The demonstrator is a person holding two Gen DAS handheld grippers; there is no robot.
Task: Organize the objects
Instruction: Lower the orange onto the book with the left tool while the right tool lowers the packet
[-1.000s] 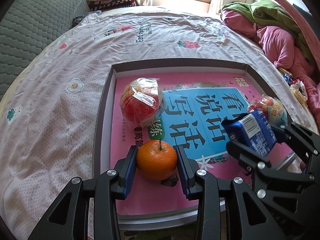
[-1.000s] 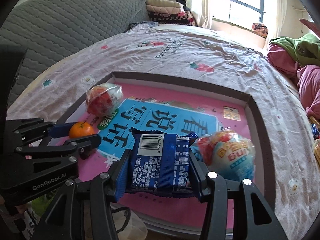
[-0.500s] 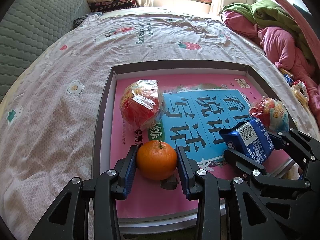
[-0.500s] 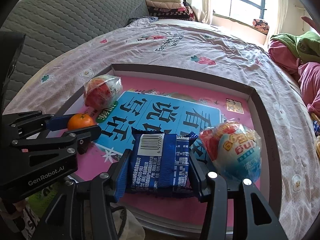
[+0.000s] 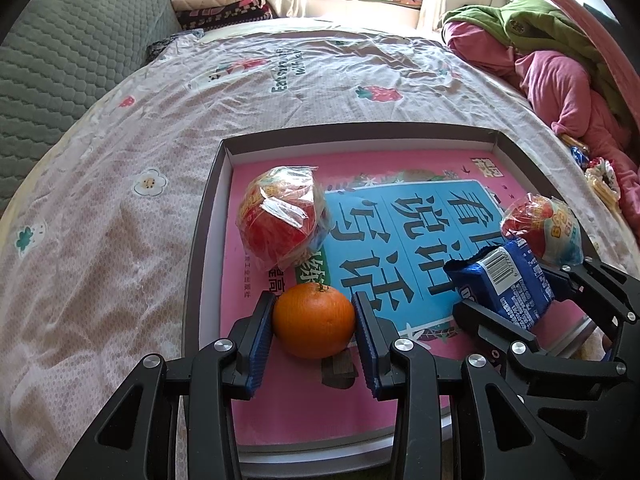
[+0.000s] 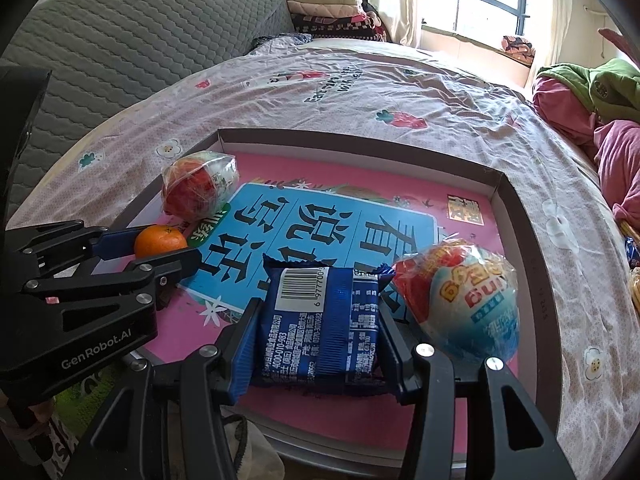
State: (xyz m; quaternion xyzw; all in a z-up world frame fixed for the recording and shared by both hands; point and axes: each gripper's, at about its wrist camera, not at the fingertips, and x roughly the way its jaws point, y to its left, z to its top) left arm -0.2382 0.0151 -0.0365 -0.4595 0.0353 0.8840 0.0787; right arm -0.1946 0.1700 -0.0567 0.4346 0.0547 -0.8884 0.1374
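Note:
A shallow box tray (image 5: 208, 216) with a pink and blue book cover inside lies on the bed. My left gripper (image 5: 314, 322) is shut on an orange (image 5: 314, 322) low over the tray's near left part. My right gripper (image 6: 318, 320) is shut on a blue snack packet (image 6: 320, 320) low over the tray's near right part; it also shows in the left wrist view (image 5: 508, 284). A red wrapped egg toy (image 5: 280, 220) lies at the tray's left. A blue and red wrapped egg toy (image 6: 460, 300) lies at the tray's right, beside the packet.
The bed sheet (image 5: 120, 200) spreads around the tray. A grey quilted headboard (image 6: 120, 40) stands at the left. Folded blankets (image 5: 216, 0) lie at the back, a pile of pink and green clothes (image 5: 560, 60) at the right. Small snack packets (image 5: 600, 176) lie near the clothes.
Both grippers have sunk lower toward the tray and edged back, each still holding its object. The blue packet has come down beside the right egg toy.

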